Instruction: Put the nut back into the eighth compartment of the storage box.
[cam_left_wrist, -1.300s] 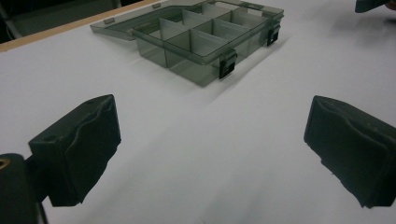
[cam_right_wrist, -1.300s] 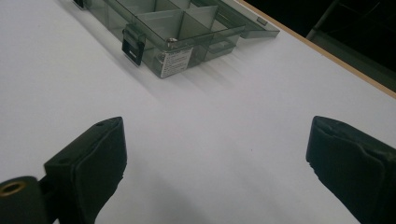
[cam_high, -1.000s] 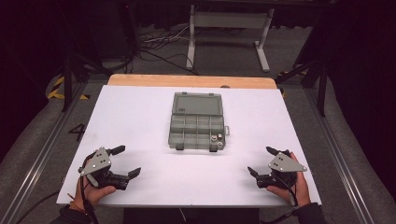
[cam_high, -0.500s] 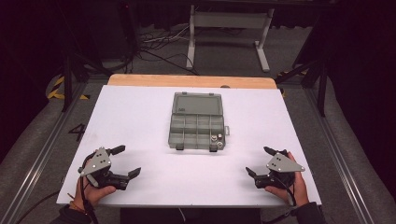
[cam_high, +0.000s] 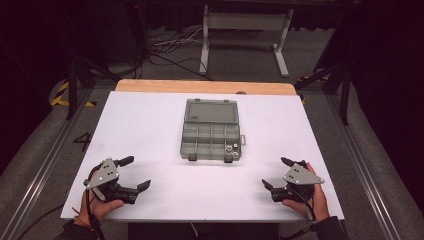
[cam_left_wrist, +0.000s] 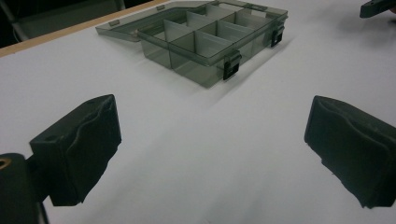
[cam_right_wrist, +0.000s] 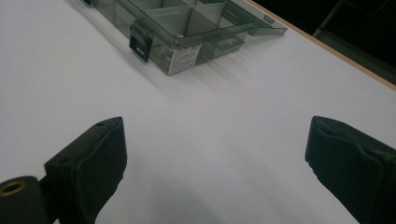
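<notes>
Overhead, from the high view, a white table (cam_high: 165, 130) is seen with a smoky grey compartment box (cam_high: 210, 131) lying near its middle, its lid (cam_high: 210, 111) folded back flat toward the far edge. Small metal parts (cam_high: 231, 150) are held in the near right compartment of the box; what they are cannot be made out. The left gripper (cam_high: 134, 173) is held by a hand (cam_high: 99, 207) at the near left corner of the table, its jaws spread wide with nothing between them. The right gripper (cam_high: 276, 173) is held by the other hand (cam_high: 309, 197) at the near right, jaws likewise parted and bare. Both grippers are kept well apart from the box, one on each side of it.

Next, in the left gripper view, the two black pads (cam_left_wrist: 79, 147) are shown far apart over bare white surface, with nothing gripped. The compartment box (cam_left_wrist: 205, 39) is seen farther off, up and slightly right of centre, its dividers and two dark latches (cam_left_wrist: 232, 65) on the near wall plainly visible. A tip of the other gripper (cam_left_wrist: 378, 7) is caught at the top right corner.

Lastly, in the right gripper view, the pads (cam_right_wrist: 93, 168) are again held wide open above the table. The box (cam_right_wrist: 182, 28) is placed toward the upper left, with one latch (cam_right_wrist: 139, 41) and a small white label (cam_right_wrist: 183, 59) on its nearest corner.
</notes>
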